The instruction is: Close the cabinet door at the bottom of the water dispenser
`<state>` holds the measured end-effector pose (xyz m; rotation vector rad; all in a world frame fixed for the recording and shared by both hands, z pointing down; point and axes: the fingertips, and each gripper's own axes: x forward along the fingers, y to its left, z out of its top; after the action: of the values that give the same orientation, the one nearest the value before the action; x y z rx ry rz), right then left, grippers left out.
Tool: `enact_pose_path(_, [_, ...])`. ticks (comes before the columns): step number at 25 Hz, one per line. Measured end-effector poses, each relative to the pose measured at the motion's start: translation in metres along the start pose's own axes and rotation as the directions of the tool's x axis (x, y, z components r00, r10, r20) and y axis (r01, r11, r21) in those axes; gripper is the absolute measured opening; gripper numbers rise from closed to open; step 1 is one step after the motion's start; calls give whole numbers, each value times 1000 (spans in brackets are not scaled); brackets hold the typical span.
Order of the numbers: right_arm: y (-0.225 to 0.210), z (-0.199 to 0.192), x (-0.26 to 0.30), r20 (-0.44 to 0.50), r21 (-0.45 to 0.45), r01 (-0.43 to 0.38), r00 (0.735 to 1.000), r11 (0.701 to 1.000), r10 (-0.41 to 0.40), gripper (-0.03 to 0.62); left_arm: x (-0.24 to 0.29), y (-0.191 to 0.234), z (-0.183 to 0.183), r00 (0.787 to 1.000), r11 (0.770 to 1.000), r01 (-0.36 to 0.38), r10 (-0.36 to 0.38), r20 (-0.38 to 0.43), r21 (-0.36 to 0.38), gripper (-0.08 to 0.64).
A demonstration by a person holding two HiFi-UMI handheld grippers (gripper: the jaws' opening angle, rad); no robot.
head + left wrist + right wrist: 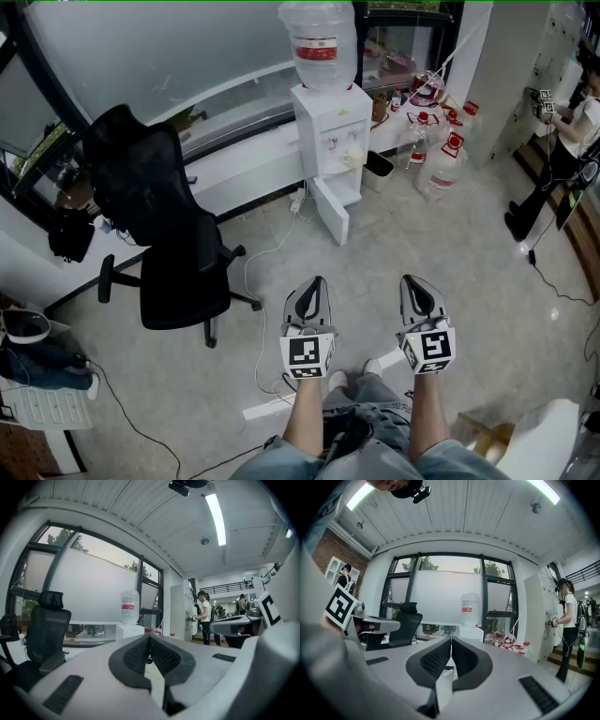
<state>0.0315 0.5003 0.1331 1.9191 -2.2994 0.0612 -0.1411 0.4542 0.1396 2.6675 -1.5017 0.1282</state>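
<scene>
**Item:** cabinet door (332, 212), lowest part of the water dispenser (330, 131).

**Location:** In the head view the door is at 12 o'clock from the left gripper (313, 284) and at about 11 o'clock from the right gripper (411, 281). It is well apart from both, with bare pale floor (450, 253) between. The dispenser stands against a low white window ledge. A black office chair (150, 216) is at its 8 o'clock, and spare water jugs (442, 164) are at its 3 o'clock.

**Grippers:** Both are held side by side, noses toward 12 o'clock.
- In the left gripper view, the left gripper (149, 636) has its ribbed black pads pressed together with nothing between them.
- In the right gripper view, the right gripper (451, 638) is likewise clenched on nothing.
- In both views the dispenser shows far off, just above the jaw tips.

**Markings:**
- The inverted bottle (320, 42) on top of the dispenser carries a red label (317, 50) with pale print too small to read.
- The spare jugs have red caps and tags, also illegible.
- Each marker cube (307, 354) bears a black-and-white square pattern and no words.

**Appearance:** The door is a plain white flat rectangular panel matching the dispenser body. It stands open, swung out from the front toward the person. The compartment opening beside it is exposed at its 2 o'clock, and the contents cannot be made out.
</scene>
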Motion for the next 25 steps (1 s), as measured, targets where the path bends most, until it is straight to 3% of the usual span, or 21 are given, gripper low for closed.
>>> enact_pose_path(12, [-46, 2, 25, 38, 64, -22, 999, 998, 19, 31, 38, -13, 13, 999, 999, -44, 44, -13, 6, 9])
enact_pose_path(25, [-115, 37, 57, 107, 40, -95, 990, 995, 90, 31, 82, -39, 51, 992, 993, -116, 116, 50, 0, 9])
